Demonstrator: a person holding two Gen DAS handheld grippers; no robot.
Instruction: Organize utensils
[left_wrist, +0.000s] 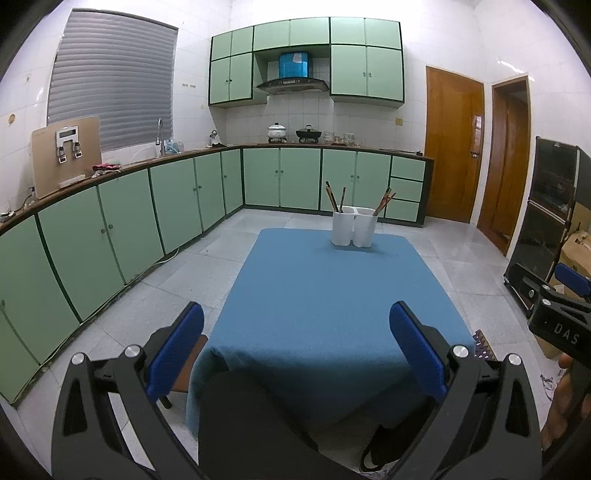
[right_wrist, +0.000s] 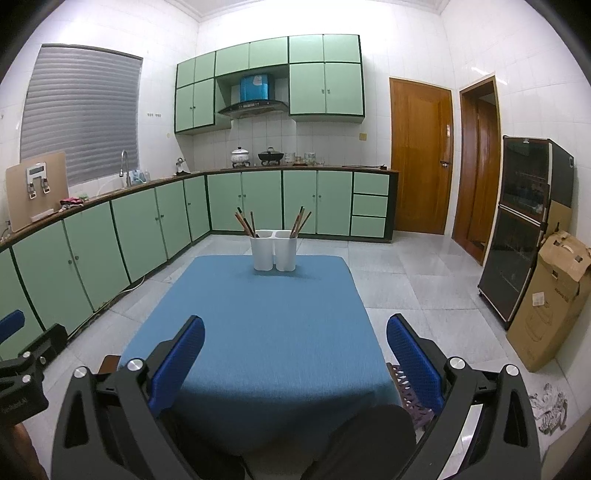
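A white two-compartment utensil holder stands at the far end of a table covered with a blue cloth. Dark wooden chopsticks stand in its left compartment and in its right compartment. My left gripper is open and empty, held above the table's near edge. My right gripper is open and empty, held beside it, also far from the holder. The right gripper's body shows at the right edge of the left wrist view.
Green kitchen cabinets run along the left and back under a counter with a sink and pots. A black cabinet and a cardboard box stand at the right. Wooden doors are behind. The person's dark-clothed knees are below.
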